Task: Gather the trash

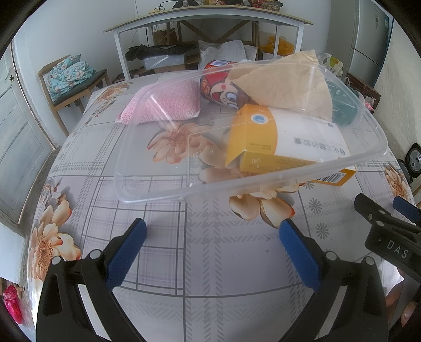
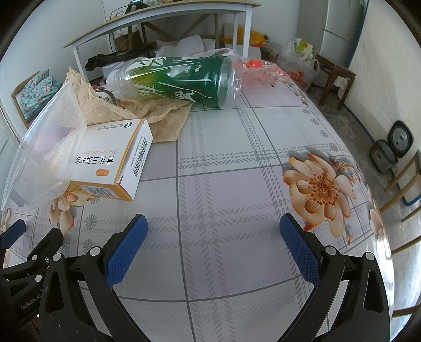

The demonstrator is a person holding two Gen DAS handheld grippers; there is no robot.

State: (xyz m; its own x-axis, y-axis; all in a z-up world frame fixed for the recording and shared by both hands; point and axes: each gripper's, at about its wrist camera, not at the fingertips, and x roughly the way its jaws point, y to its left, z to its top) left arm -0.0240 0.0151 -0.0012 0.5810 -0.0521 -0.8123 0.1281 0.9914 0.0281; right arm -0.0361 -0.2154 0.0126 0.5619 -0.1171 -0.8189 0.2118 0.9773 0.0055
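A clear plastic container rests tilted against an orange-and-white medicine box, also in the right wrist view. Behind lie a crumpled brown paper, a red cartoon can, a pink sponge and a green plastic bottle on its side. My left gripper is open and empty, just short of the container. My right gripper is open and empty over bare tablecloth, right of the box; it shows in the left wrist view.
The floral tablecloth covers the table. A red wrapper lies at the far edge. A white desk, a chair with cushions, bags on the floor and a wooden stool stand beyond.
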